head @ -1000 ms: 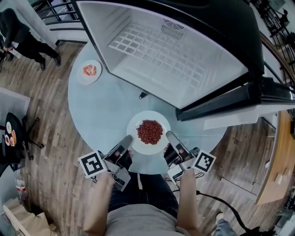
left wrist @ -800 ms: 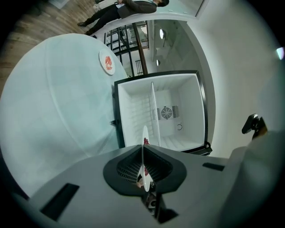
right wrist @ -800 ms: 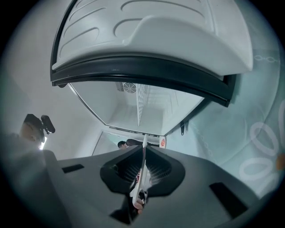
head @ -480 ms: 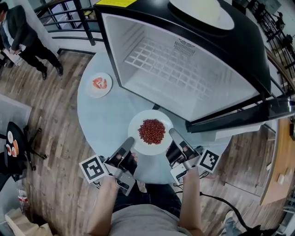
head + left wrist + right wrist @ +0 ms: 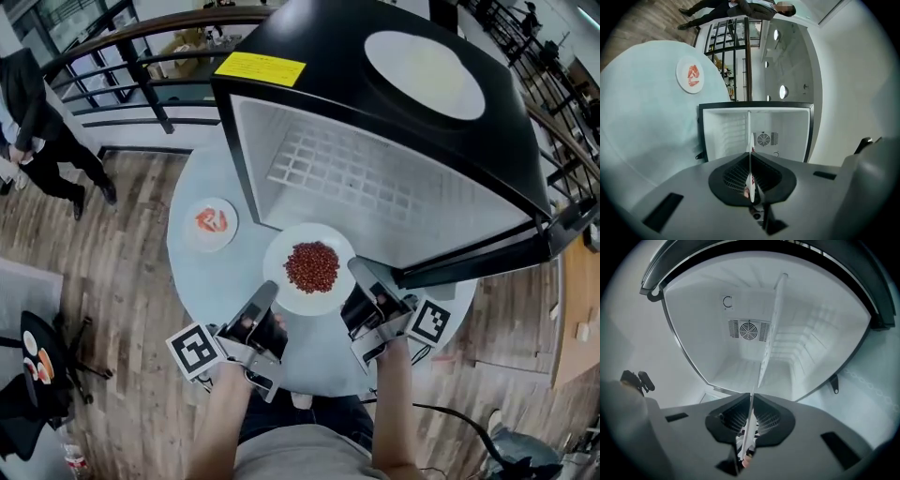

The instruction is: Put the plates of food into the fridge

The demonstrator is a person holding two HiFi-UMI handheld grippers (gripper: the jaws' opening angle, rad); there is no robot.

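Both tools have carried the large round white plate [image 5: 278, 279] forward and up since the earlier frame. Its far edge now sits at the mouth of the black fridge with the white interior [image 5: 328, 66], whereas before it was further back over the worktop.

The left tool [image 5: 266, 291] is clamped on the plate's near-left rim, and the right tool [image 5: 357, 270] is clamped on its near-right rim. In each gripper view the thin white rim stands edge-on, pinched between the dark pads. A heap of small dark-red food pieces [image 5: 311, 266] lies on the plate, between the two tools and just ahead of their tips.

The fridge stands open straight ahead of both tools. Its white wire shelf [image 5: 356, 173] is beyond the plate, and a round fan grille [image 5: 747, 329] shows on the back wall.

To the left of the left tool and further out, well apart from it, a small round white plate [image 5: 226, 235] with pink-red food rests on the round pale-blue glass worktop [image 5: 202, 281]. A person in dark clothes [image 5: 37, 122] stands on the wooden floor, far off to the left.
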